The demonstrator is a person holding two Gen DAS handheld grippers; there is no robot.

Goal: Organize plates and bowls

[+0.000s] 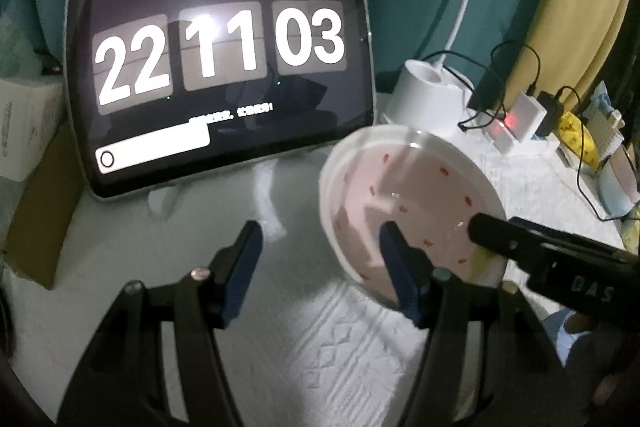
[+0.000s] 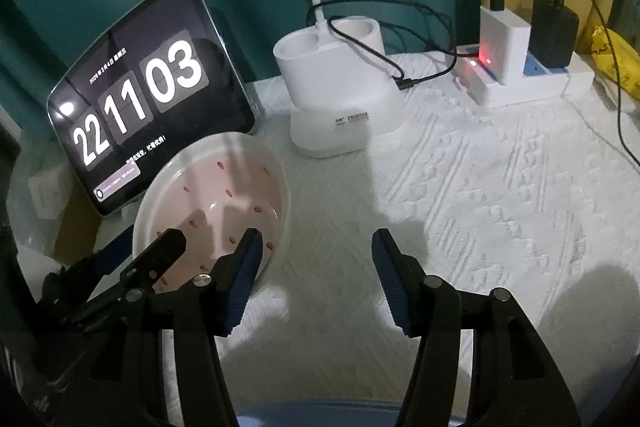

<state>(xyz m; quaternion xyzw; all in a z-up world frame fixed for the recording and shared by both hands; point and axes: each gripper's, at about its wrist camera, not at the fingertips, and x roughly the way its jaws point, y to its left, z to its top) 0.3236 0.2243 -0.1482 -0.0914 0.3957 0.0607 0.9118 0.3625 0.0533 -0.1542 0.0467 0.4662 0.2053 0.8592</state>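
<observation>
A white plate (image 1: pixel 416 187) with a pink centre and small red dashes lies on the white patterned cloth (image 1: pixel 320 347). My left gripper (image 1: pixel 322 259) stands open just left of the plate. Its right finger overlaps the plate's near rim, and only cloth shows between the pads. One of the right gripper's fingers (image 1: pixel 520 243) reaches in over the plate's right rim. In the right wrist view the plate (image 2: pixel 224 195) sits at the left. My right gripper (image 2: pixel 316 267) is open over bare cloth, its left finger at the plate's edge.
A tablet (image 1: pixel 220 67) showing a clock leans at the back. A white lamp base (image 2: pixel 336 87), a power strip with chargers (image 2: pixel 520 67) and black cables stand behind. A pale blue bowl (image 1: pixel 616 187) sits at the far right. A blue rim (image 2: pixel 320 415) shows at the bottom edge.
</observation>
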